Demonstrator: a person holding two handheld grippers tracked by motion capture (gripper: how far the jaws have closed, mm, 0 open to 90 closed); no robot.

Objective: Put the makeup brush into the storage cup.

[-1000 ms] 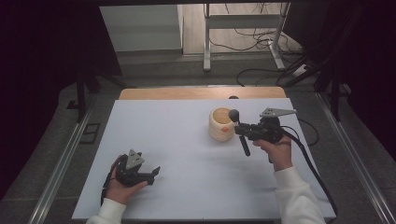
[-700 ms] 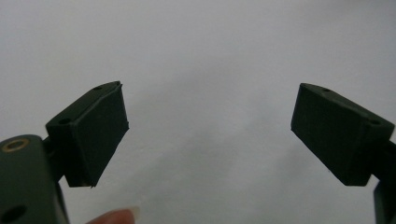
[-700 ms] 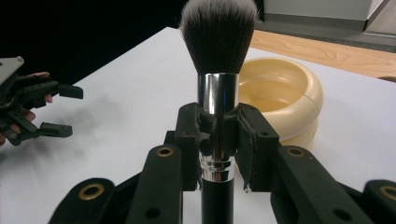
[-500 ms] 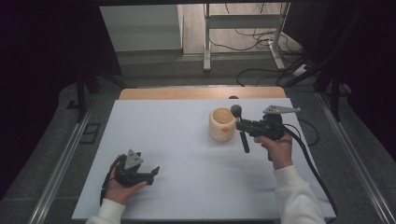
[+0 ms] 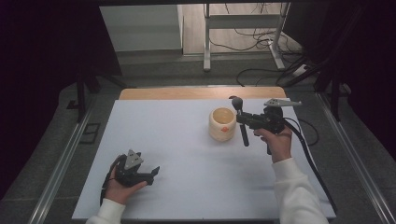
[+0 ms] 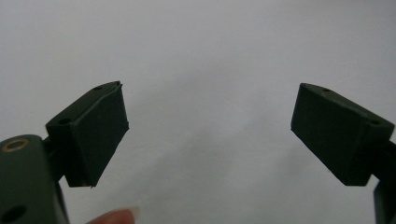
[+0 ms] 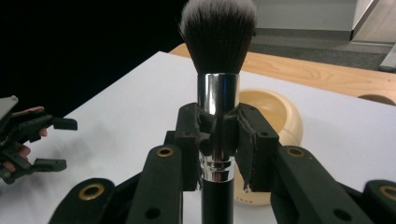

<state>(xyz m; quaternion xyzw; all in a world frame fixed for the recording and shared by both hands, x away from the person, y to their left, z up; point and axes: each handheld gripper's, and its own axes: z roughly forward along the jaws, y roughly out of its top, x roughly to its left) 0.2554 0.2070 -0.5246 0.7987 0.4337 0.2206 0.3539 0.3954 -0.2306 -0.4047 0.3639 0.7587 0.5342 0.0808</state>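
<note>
Right hand-held gripper [image 5: 243,120] is clenched on a makeup brush [image 5: 241,121], jaws pinching its silver ferrule, bristles pointing away from the person, handle toward them. Brush is held above the white worktop [image 5: 177,140], just beside a cream wooden bowl [image 5: 222,124] to its right. Left hand-held gripper [image 5: 152,172] rests low near the worktop's front left corner, jaws spread wide, nothing between them.

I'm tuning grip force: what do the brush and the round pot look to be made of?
Brush: soft dark bristles with pale tips, a shiny mirror-like ferrule that looks like polished metal, and a glossy black handle, plastic or lacquered wood. Pot: pale cream, matte and smooth; it looks like light wood, though ceramic cannot be ruled out.
</note>
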